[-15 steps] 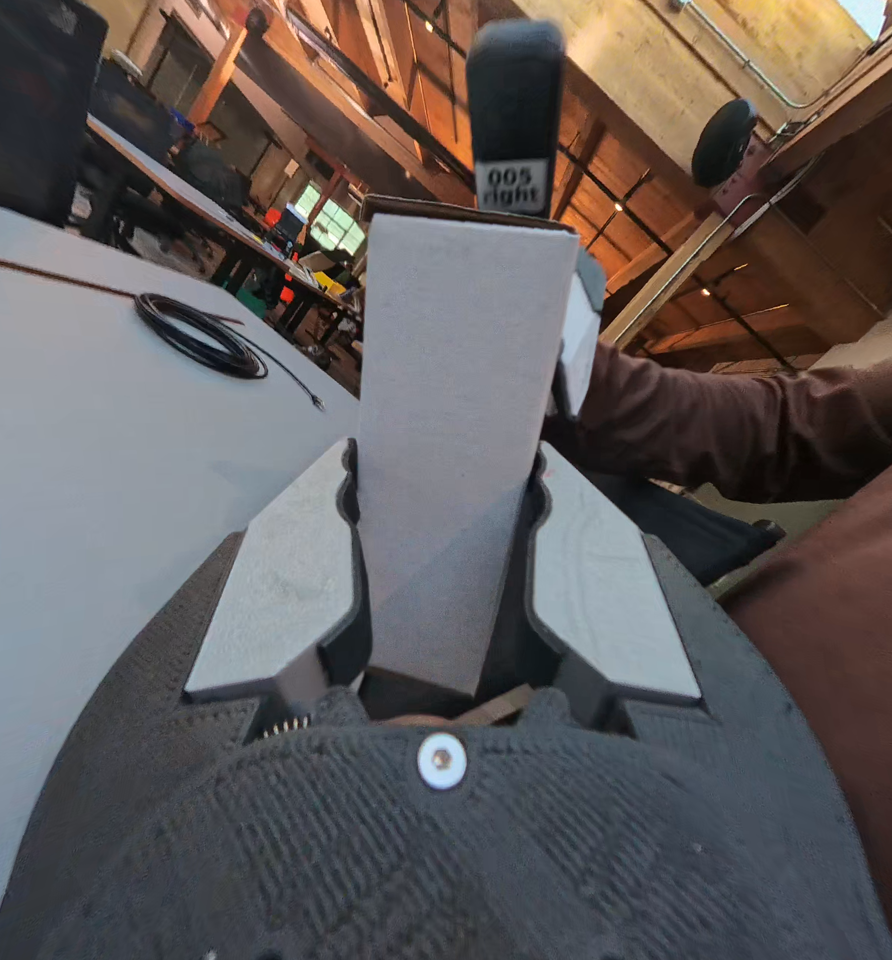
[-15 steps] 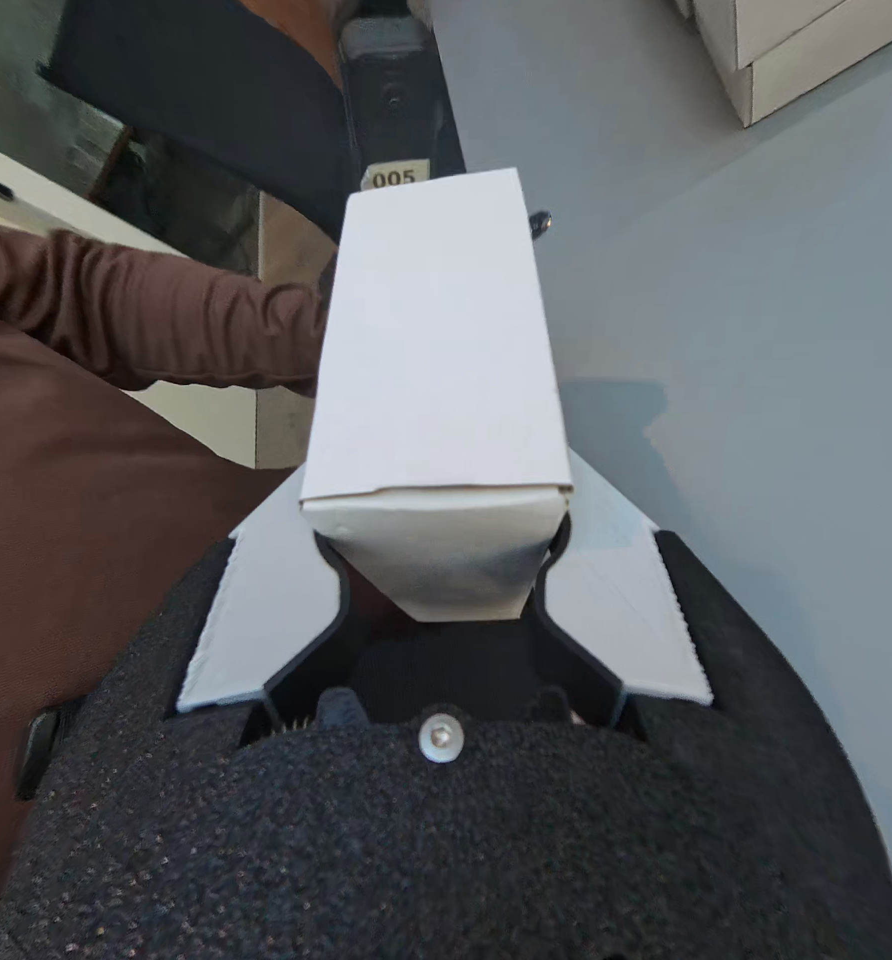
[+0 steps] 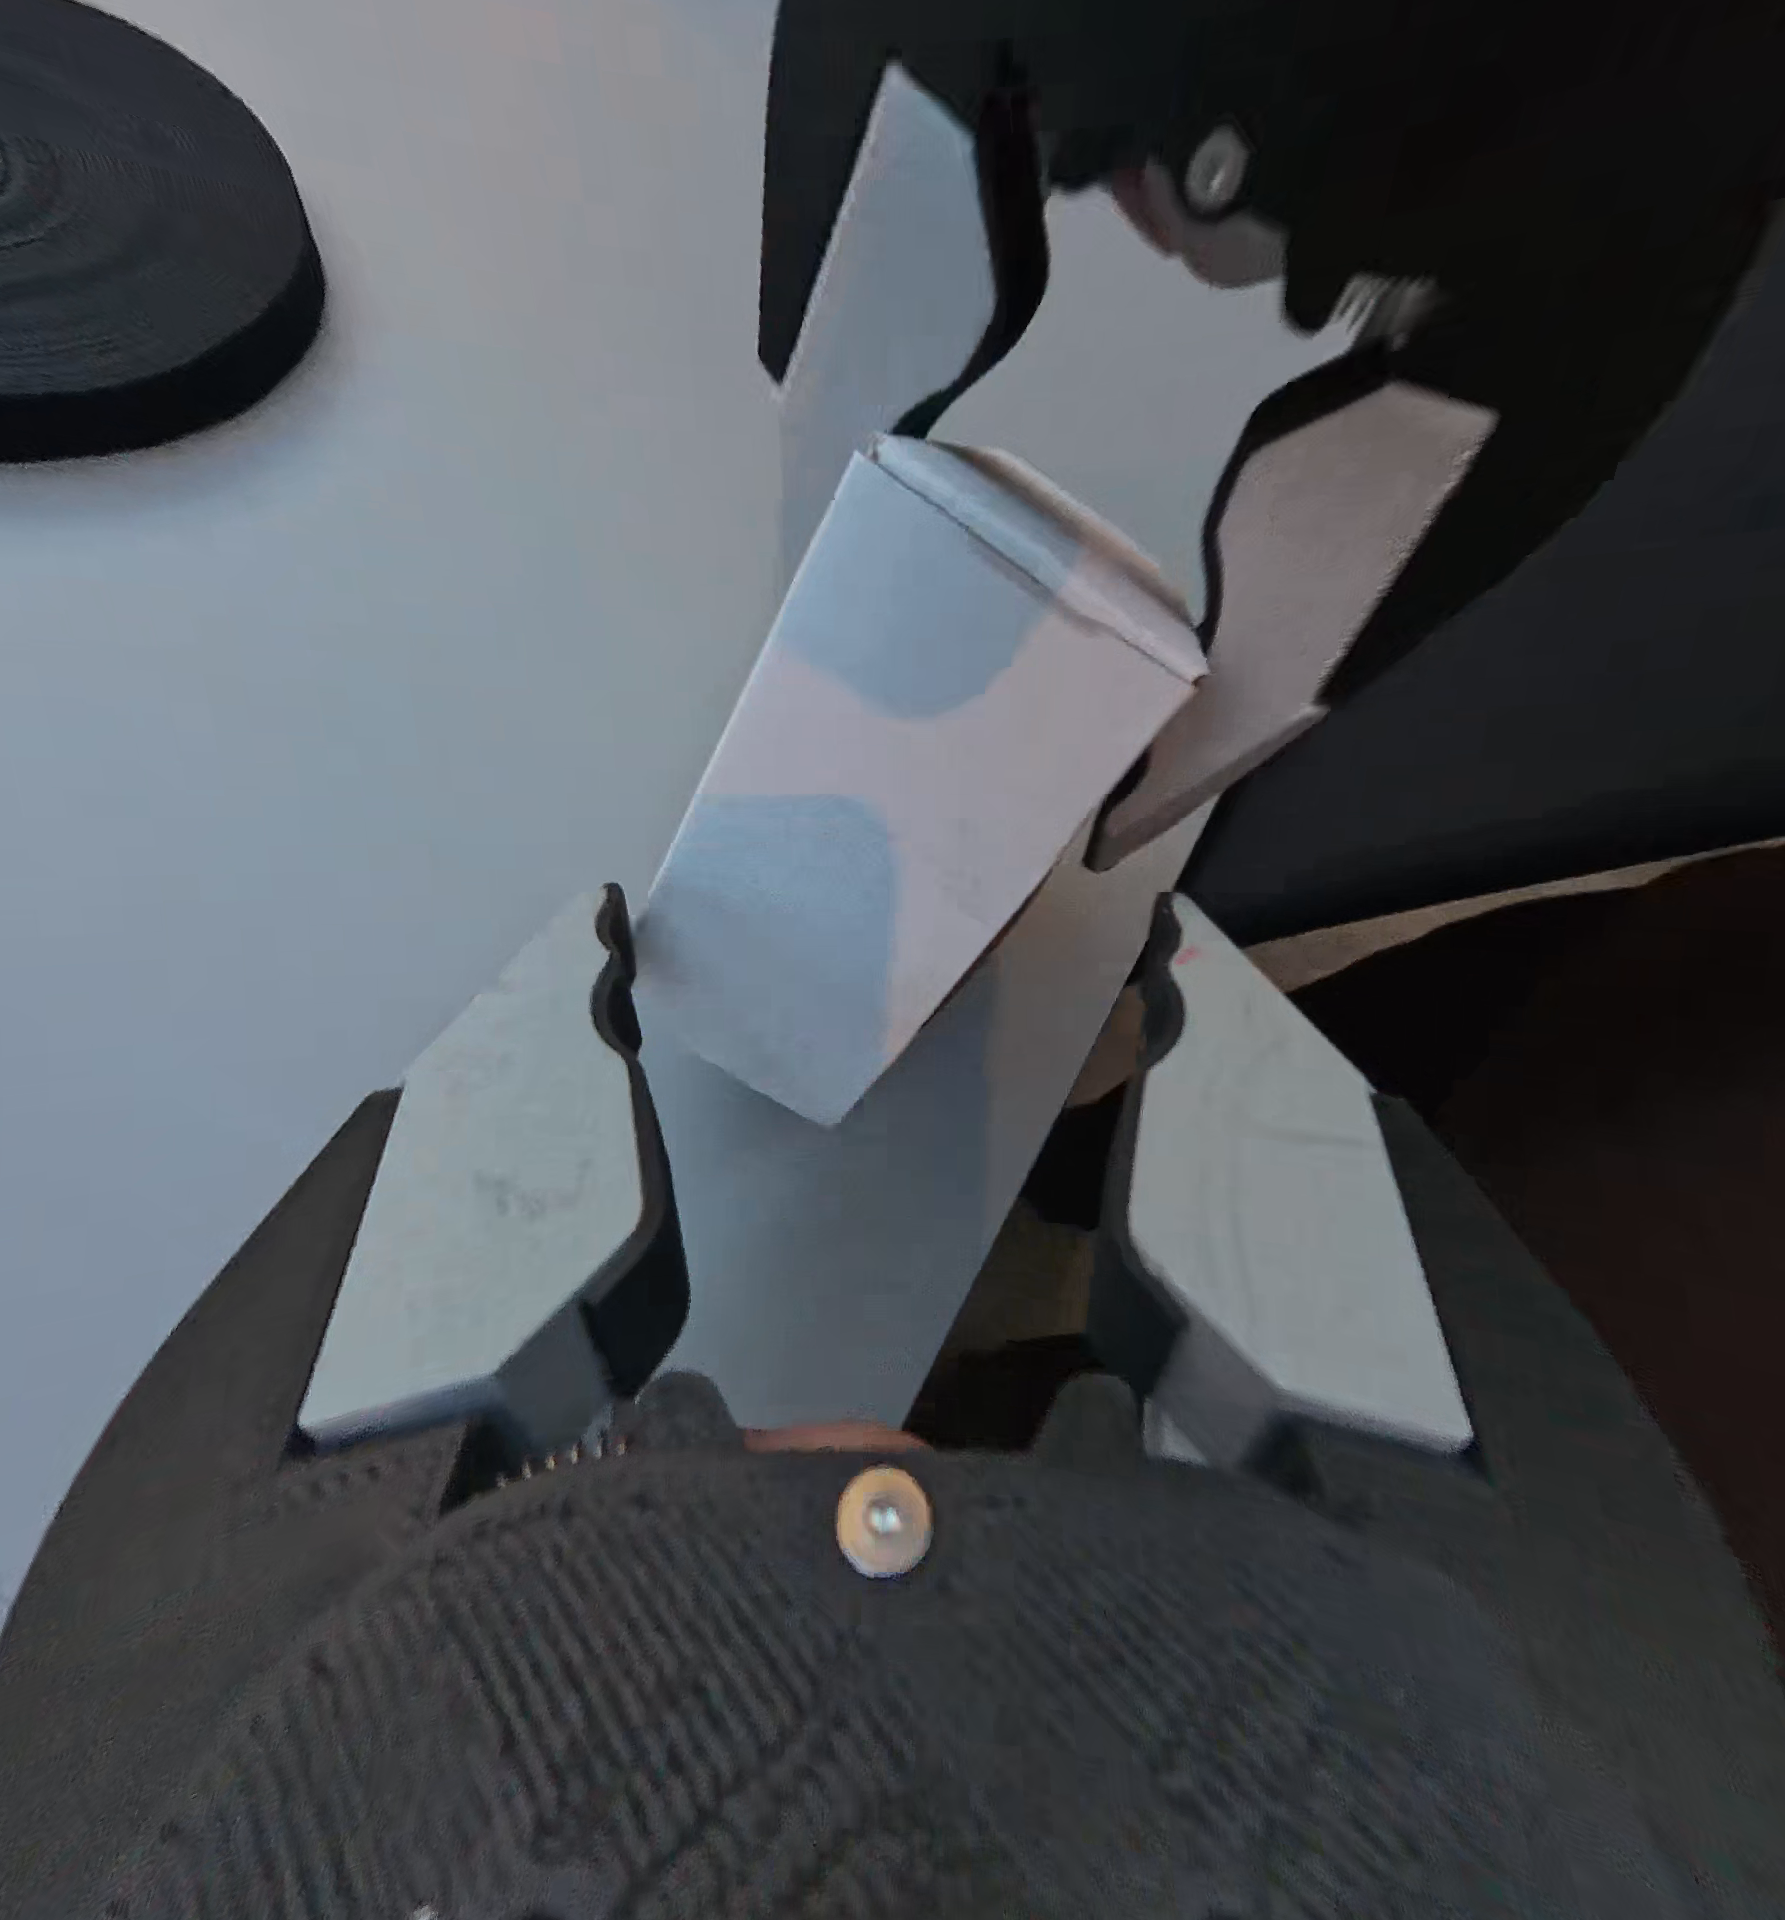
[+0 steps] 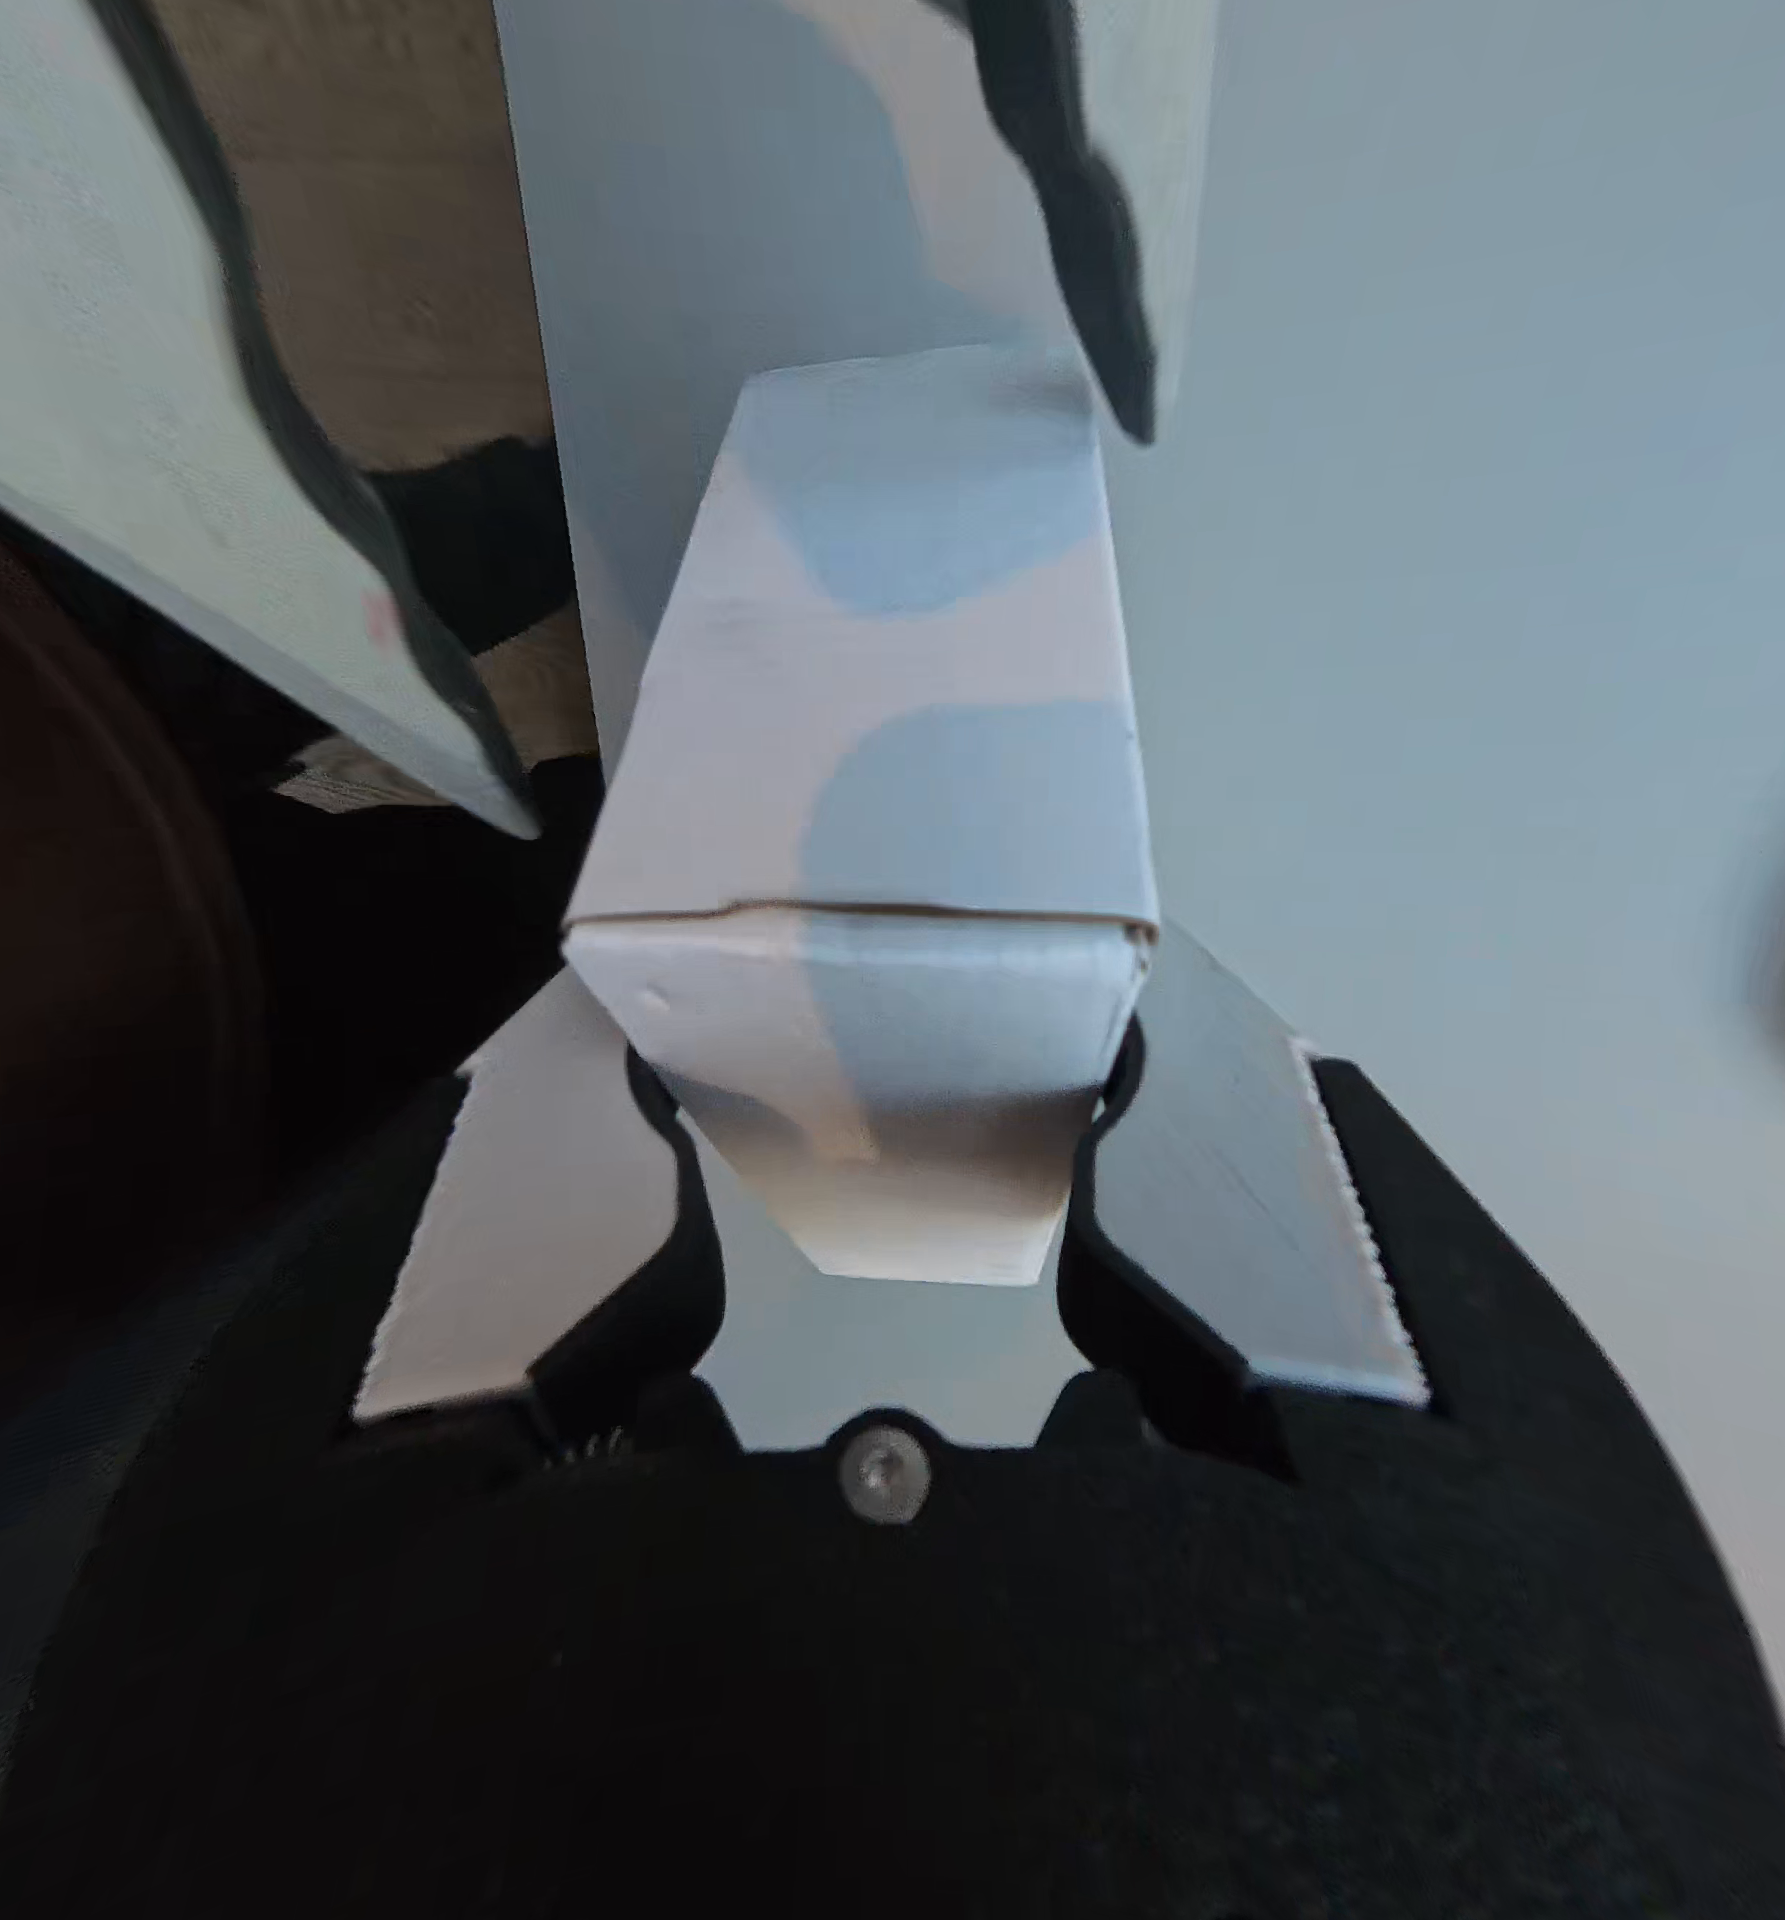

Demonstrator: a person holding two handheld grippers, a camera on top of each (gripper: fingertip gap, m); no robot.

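- Both views look steeply down at a pale grey desk (image 3: 244,727), and both are smeared by motion.
- There is one small white box (image 3: 929,790), a long carton with a tucked end flap. It lies slantwise at the centre of the left wrist view and runs up the middle of the right wrist view (image 4: 867,748).
- The right gripper (image 4: 883,1101) has the flap end of the box clamped between its two fingers (image 4: 555,1216), low in the centre of its own frame. In the left wrist view it enters from the upper right (image 3: 1075,499), pointing toward the camera.
- The left gripper (image 3: 888,997) has its fingers (image 3: 514,1195) spread wide. The left finger's tip touches or nearly touches the box's near corner; the right one stands clear of it, so this gripper has no grip on the box.
- In the right wrist view the left gripper's two fingers show at the upper left and top centre, either side of the box's far end.
- One black roll of tape (image 3: 88,260) lies flat on the desk at the upper left of the left wrist view, well apart from the box.
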